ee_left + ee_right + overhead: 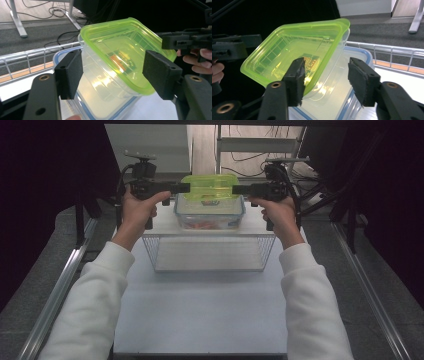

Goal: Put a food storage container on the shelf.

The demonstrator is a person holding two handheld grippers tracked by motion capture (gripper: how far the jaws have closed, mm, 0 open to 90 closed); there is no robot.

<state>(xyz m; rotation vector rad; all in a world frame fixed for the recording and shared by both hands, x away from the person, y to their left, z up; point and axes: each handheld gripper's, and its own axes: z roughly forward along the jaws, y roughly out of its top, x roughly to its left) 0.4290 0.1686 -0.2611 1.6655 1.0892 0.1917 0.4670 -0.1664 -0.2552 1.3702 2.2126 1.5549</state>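
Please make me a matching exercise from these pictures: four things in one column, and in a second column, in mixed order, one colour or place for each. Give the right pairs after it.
Things:
1. lid
2. blue-rimmed container
3. wire basket
4. left claw

Descriptions:
A. white metal mesh, nearest the person on the table
B. translucent green, on top of the upper clear tub
C. black, at the lid's left end in the high view
D. clear, at the bottom of the stack, behind the basket

Pairs: 1-B, 2-D, 3-A, 4-C
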